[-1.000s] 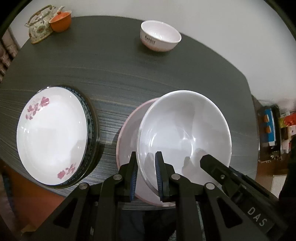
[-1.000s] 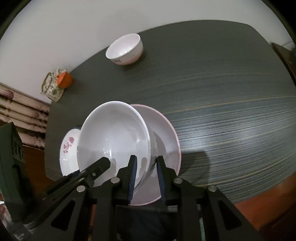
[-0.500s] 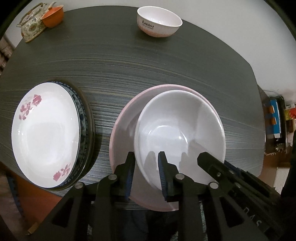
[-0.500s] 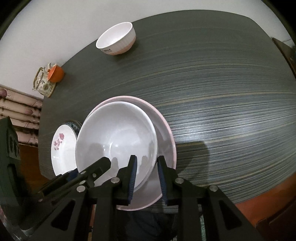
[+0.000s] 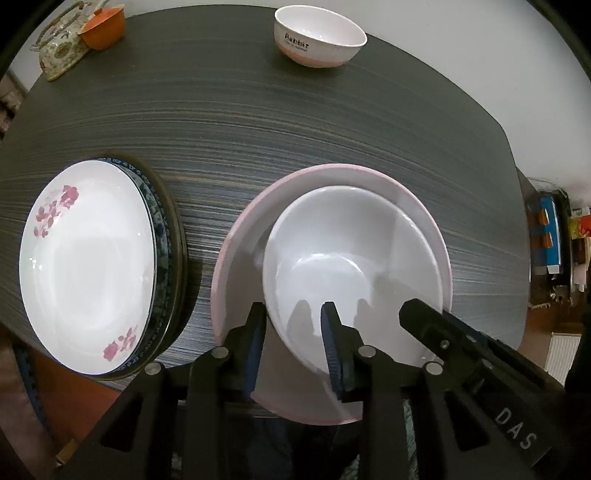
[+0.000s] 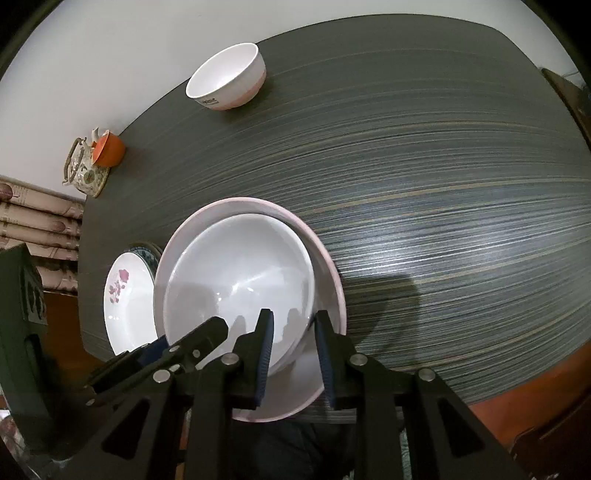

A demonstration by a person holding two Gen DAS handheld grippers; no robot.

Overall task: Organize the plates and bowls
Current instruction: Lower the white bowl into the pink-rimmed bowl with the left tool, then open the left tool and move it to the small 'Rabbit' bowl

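Nearest the cameras, the left claw (image 5: 293, 334) points steeply down over the near-left rim of the white bowl (image 5: 351, 266). Its jaws have just been opening: the rim passes between the blue pads (image 5: 255, 343), and a gap shows on each side, so the pads no longer press on it. The right claw (image 6: 293, 332) straddles the bowl's near-right rim in the same downward pose; its jaws stand narrow with the rim between them, but whether the pads press on it cannot be told.

The white bowl sits upright, mouth up, nested inside the pink-rimmed bowl (image 5: 240, 258), which rests on the dark striped surface (image 5: 295, 129) at its near edge. The inner bowl lies off-centre, shifted toward the right side of the outer one in the left wrist view. Both are empty.

Just beside this pair, to its left, a white plate with red flowers (image 5: 88, 266) lies on top of a stack of dark-rimmed plates (image 5: 168, 236), near the surface's edge.

Well apart, at the far edge, a small white bowl marked "Rabbit" (image 5: 319, 35) stands upright. In the far left corner an orange cup (image 5: 101, 24) rests beside a patterned teapot (image 5: 59, 51).
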